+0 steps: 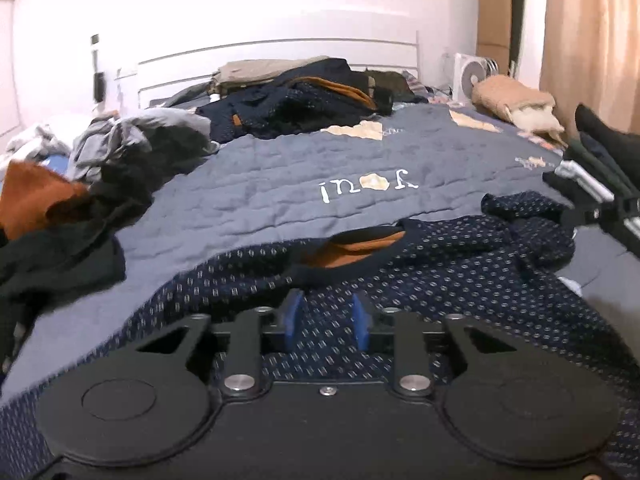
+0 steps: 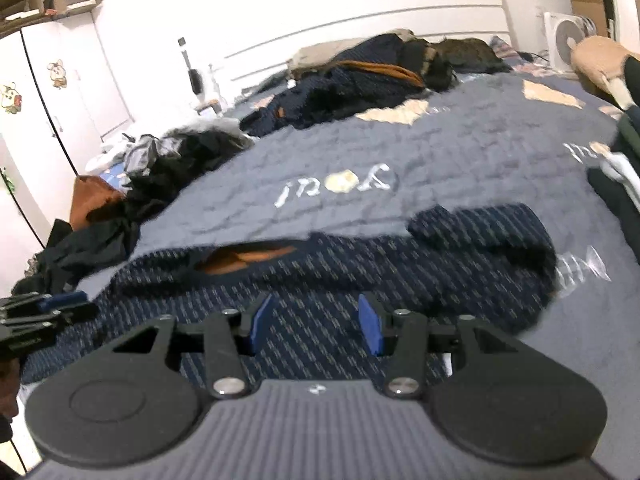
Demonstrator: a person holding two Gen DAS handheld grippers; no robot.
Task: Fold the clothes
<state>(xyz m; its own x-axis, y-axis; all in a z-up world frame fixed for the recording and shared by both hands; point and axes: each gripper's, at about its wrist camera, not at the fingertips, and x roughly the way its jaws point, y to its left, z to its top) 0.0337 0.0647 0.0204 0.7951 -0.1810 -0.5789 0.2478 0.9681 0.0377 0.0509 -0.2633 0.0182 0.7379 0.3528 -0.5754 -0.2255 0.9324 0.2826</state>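
Note:
A navy sweater (image 1: 420,280) with small pale dots and an orange collar lining (image 1: 360,250) lies spread on the grey-blue quilt (image 1: 280,184), neck hole toward the headboard. One sleeve (image 2: 480,228) is bunched at its right shoulder. My left gripper (image 1: 327,320) hovers just below the collar, its blue pads (image 1: 293,320) apart with only flat fabric seen between them. My right gripper (image 2: 315,326) stands open over the sweater's chest (image 2: 340,280), right of the collar. The left gripper (image 2: 60,304) shows at the left edge of the right wrist view.
Loose dark, grey and orange clothes (image 1: 80,184) are heaped along the bed's left side. Another pile (image 1: 304,96) sits at the white headboard (image 1: 280,50). Folded dark garments (image 2: 624,184) lie at the right edge. A beige bundle (image 1: 516,100) and a white fan (image 1: 472,74) are at the back right, and a wardrobe (image 2: 60,80) stands left.

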